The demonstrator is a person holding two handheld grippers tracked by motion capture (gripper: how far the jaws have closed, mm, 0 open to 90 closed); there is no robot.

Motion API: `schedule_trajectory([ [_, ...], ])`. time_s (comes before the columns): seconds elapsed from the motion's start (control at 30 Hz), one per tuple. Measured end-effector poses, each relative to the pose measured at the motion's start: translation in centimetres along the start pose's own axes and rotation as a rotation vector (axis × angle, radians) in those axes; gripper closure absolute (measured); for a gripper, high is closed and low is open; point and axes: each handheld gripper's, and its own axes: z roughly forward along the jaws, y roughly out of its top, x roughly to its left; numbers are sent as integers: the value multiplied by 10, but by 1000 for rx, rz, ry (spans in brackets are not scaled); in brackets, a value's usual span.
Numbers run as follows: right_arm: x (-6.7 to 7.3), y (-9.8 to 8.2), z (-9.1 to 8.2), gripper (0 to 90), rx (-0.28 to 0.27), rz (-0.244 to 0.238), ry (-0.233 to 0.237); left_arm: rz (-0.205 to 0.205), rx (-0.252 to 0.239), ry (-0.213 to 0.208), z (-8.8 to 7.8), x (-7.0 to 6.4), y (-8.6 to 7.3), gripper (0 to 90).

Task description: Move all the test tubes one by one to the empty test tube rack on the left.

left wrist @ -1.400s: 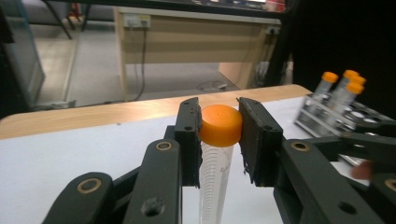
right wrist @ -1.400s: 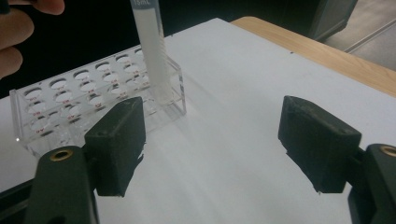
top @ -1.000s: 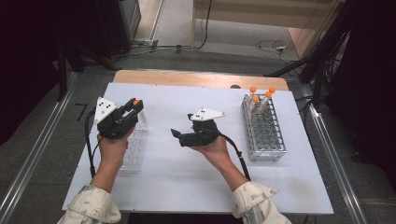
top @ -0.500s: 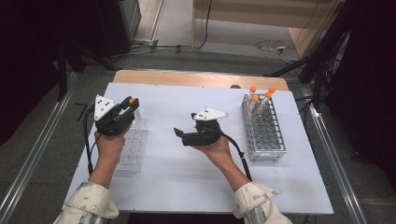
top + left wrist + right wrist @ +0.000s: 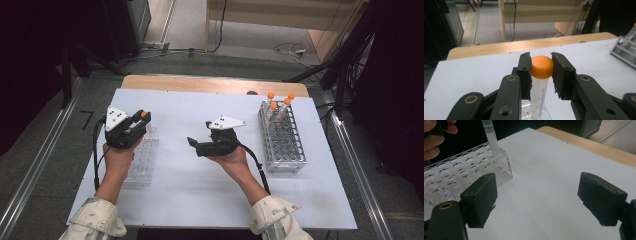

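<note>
Fingers (image 5: 525,72) of the left gripper (image 5: 136,126) clamp the orange-capped tube (image 5: 541,67) at centre frame, its tip in the clear rack (image 5: 461,173), while the right gripper (image 5: 536,202) gapes wide, idle; seating appears underway, so next lower straight, then release.

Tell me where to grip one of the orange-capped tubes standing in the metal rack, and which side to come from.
Grip an orange-capped tube at its cap, coming straight down from above. The tubes stand upright in the far end of the metal rack, and the caps stick up above its grid, while the bodies sit down inside the wells. They stand close together, so probably set the jaws across a single cap.
</note>
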Motion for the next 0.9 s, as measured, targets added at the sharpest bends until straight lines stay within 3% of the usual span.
schedule_trajectory([
  [0.17,0,-1,1,148,3,-2,2,10,34,0,0,0,-6,696],
  [0.33,1,-1,1,148,3,-1,0,48,51,7,0,-4,-6,696],
  [0.47,0,0,1,148,2,-2,-1,43,53,8,0,-5,-7,690],
  [0.7,0,-1,1,148,4,4,-3,55,56,1,0,-6,-7,546],
  [0.9,-3,1,-3,150,-7,14,-10,17,30,-12,-6,-7,-6,379],
])
